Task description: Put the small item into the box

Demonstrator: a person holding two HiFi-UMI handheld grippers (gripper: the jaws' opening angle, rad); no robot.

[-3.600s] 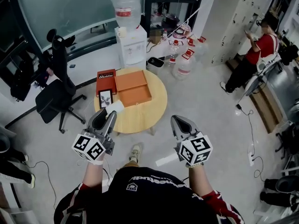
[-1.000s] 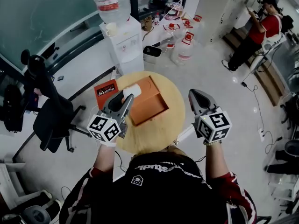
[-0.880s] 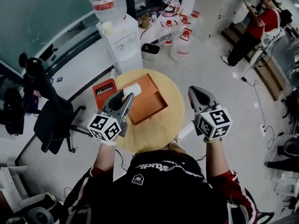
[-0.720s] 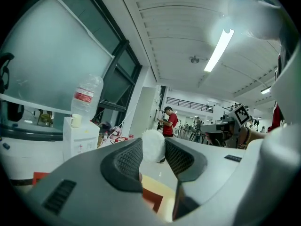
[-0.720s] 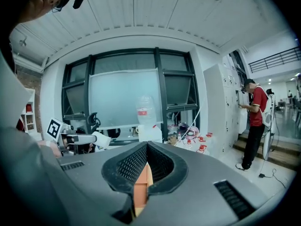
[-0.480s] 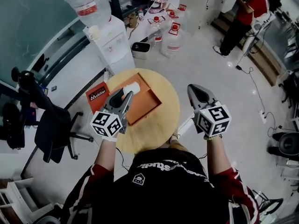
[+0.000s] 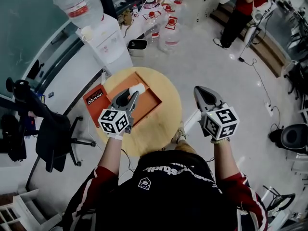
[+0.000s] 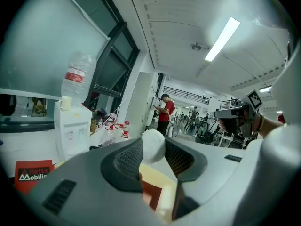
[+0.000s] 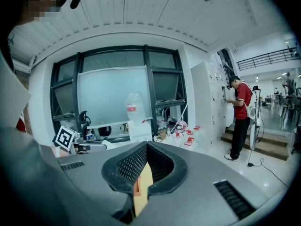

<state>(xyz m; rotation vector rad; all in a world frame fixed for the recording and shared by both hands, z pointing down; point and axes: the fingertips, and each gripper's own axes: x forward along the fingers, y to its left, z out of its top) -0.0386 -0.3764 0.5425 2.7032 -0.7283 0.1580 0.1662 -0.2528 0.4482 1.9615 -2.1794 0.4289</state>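
Note:
My left gripper [image 7: 131, 96] is shut on a small white item [image 7: 136, 88], which sticks out past its tips. It hangs over the far left part of the open orange box [image 7: 150, 104] on the round wooden table [image 7: 166, 117]. In the left gripper view the white item [image 8: 153, 146] sits between the two black pads, with a bit of the orange box [image 8: 149, 194] showing below. My right gripper [image 7: 201, 91] is off the table's right edge, above the floor, jaws together and empty. The right gripper [image 9: 146, 149] points toward the table.
A red printed box [image 7: 94, 100] lies at the table's left edge, beside the orange box. A water dispenser [image 7: 103, 37] and several water bottles [image 7: 166, 30] stand beyond the table. A black office chair [image 7: 53, 134] is at the left. A person in red [image 7: 240, 4] stands far right.
Both grippers have come forward and lower. The left one has carried the white item from the box's left edge to above its inside. The right gripper stays beside the table.

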